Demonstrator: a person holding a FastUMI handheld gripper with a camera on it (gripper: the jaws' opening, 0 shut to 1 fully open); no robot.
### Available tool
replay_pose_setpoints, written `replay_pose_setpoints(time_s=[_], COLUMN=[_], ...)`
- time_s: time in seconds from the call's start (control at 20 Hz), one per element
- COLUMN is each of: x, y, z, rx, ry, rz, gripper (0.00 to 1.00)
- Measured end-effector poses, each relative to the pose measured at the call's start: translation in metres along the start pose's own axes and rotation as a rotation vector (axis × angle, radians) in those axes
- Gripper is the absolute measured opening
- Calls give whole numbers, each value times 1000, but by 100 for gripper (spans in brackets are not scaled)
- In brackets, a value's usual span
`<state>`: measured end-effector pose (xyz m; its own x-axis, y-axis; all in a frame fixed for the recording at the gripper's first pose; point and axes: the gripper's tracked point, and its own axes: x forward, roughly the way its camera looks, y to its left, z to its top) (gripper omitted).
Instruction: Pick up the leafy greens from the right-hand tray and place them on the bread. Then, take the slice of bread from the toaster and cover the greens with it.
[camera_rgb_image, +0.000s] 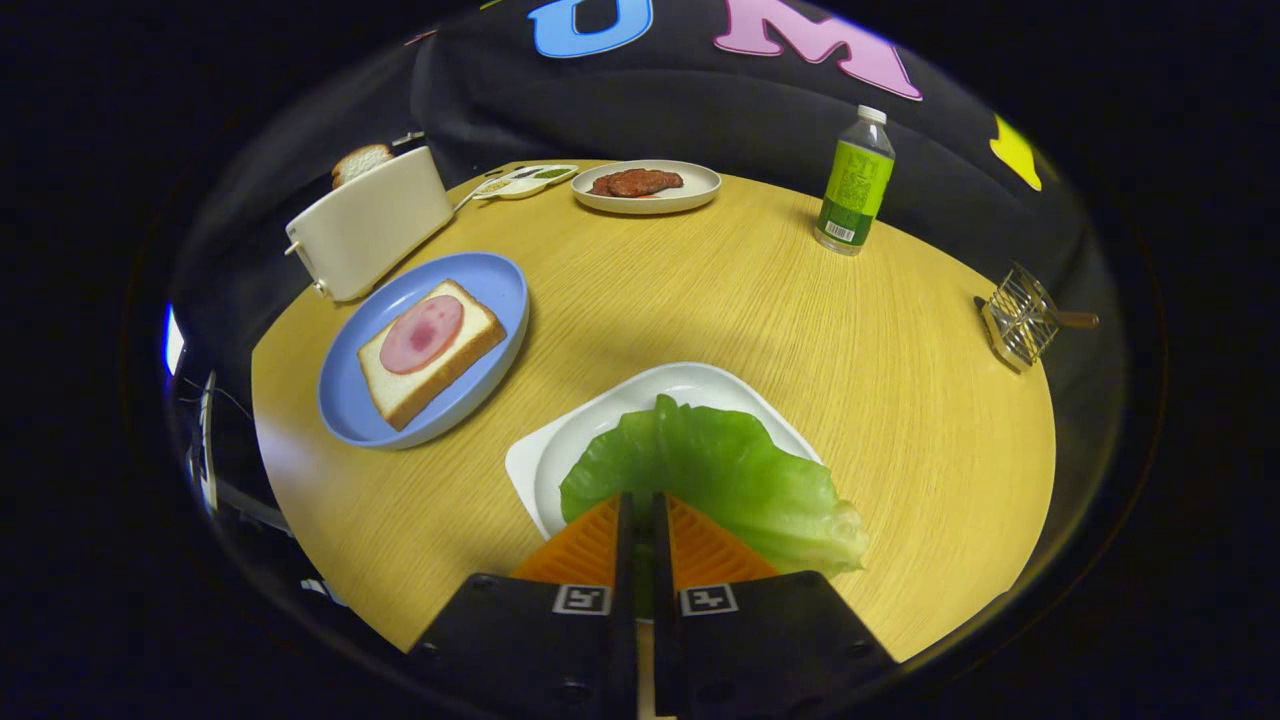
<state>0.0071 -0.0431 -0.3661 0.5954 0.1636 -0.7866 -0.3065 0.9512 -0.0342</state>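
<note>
- The claw (641, 525) is almost closed, with only a thin gap left between its two fingers, and the near edge of the leafy greens (720, 475) sits in this gap, so I judge that both fingers pinch the leaf.
- The leaf spreads ahead of the fingers and to their right, over the white tray (545, 455) (I cannot tell if it is lifted or rests on the tray).
- The bread (432, 352), with a pink round slice on top, lies on the blue plate (500, 285) ahead and to the left of the claw, well apart from the tray. Its long axis runs diagonally, from near-left to far-right.
- So the coming move must go forward and to the left over the desk (700, 300).
- The toaster (368, 222) stands just beyond the plate, with a bread slice (360, 160) sticking out at its far end.
</note>
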Motion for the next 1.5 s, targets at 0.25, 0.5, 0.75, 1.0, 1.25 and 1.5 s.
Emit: replay_pose_setpoints(time_s=[0.25,0.5,0.75,1.0,1.25,1.5], x=[0,15,24,25,28,19], y=[1,-6,-9,2,-1,2], z=[17,24,31,32,33,38], rx=[-104,-51,10,-44,-13,46], ry=[-80,-76,-60,-47,-32,-15], rz=[3,-8,33,73,86,129], gripper=[61,79,80,57,10,6])
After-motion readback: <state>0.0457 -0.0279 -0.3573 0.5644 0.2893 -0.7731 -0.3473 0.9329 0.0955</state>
